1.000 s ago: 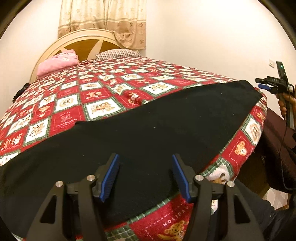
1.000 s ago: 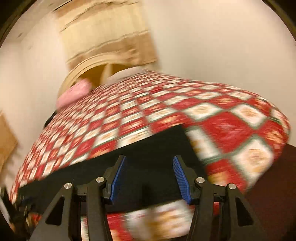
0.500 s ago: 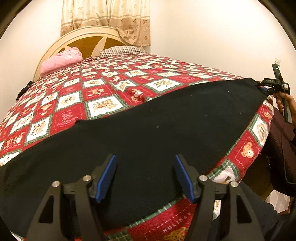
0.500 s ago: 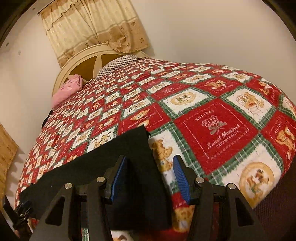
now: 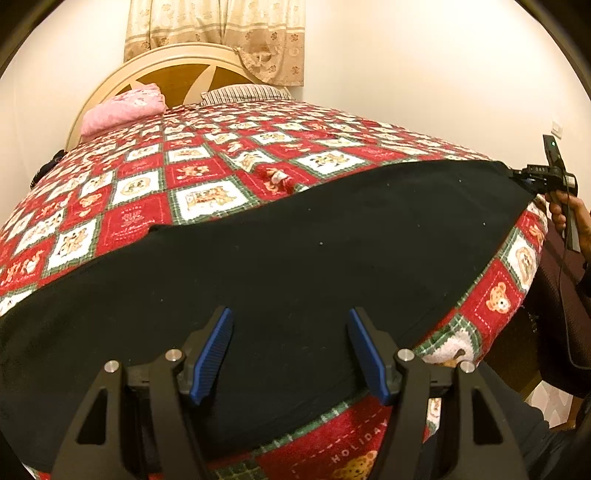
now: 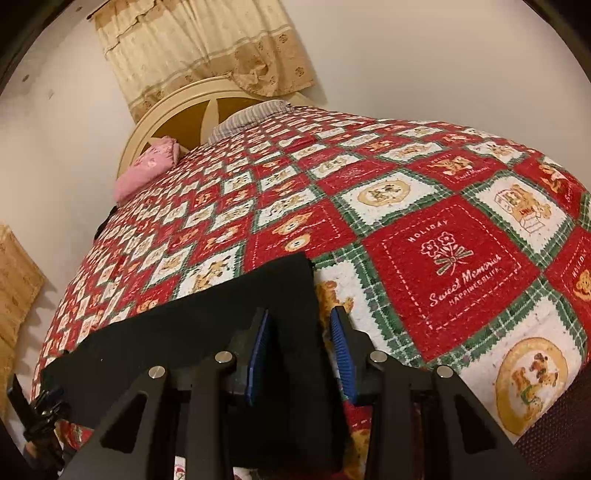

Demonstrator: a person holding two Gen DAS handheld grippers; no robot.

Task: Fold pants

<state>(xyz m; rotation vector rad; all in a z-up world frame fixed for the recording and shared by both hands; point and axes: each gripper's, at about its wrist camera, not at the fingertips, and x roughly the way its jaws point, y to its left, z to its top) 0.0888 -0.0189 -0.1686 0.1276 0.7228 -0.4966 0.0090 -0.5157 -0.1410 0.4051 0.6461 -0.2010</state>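
Black pants (image 5: 295, 240) lie flat across the near side of the bed, from left to right. My left gripper (image 5: 290, 314) hovers open just above their middle, with nothing pinched. The right gripper (image 6: 299, 314) sits at the pants' right end (image 6: 221, 317). Its jaws are closing, and the cloth's edge lies between the blue pads with a gap still showing. In the left wrist view that right gripper (image 5: 543, 177) appears at the far right corner of the pants, held by a hand (image 5: 565, 214). The left gripper (image 6: 40, 413) shows dimly at the lower left of the right wrist view.
A red, white and green patchwork quilt (image 6: 443, 258) covers the bed. A pink pillow (image 5: 122, 110) and a striped pillow (image 5: 243, 94) lie by the cream headboard (image 5: 177, 59) under a curtain (image 5: 221, 26). The bed's edge drops off at the near right.
The right gripper came down onto the pants' right end and its jaws narrowed around the cloth's edge. The left gripper has stayed over the pants' middle.
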